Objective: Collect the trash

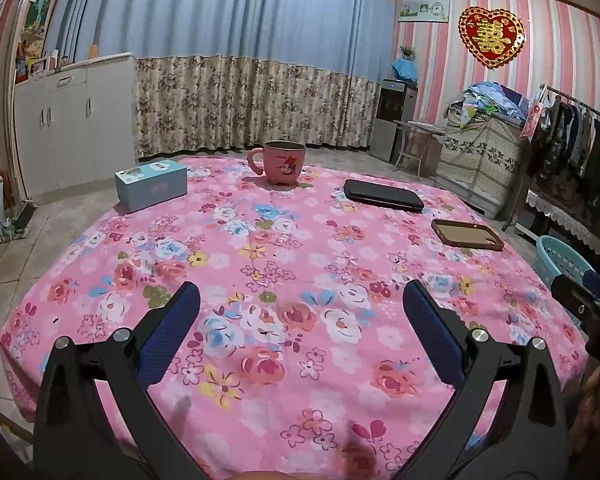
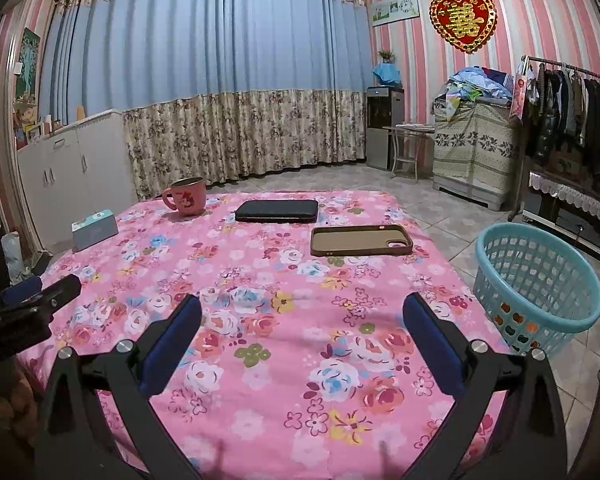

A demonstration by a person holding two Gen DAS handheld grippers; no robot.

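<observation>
basket (image 2: 538, 286) | light-blue perforated plastic; upright on floor beside table (image 2: 260, 360)

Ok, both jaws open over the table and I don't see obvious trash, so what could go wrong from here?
1. Nothing on the table looks like litter: mug, phone case, black case and box could get binned by mistake.
2. The mug stands near the far edge; a reach past it could knock it off.
3. The basket sits on the floor beside the table, so a drop from the right gripper may miss. The left gripper is farther from it.
</observation>
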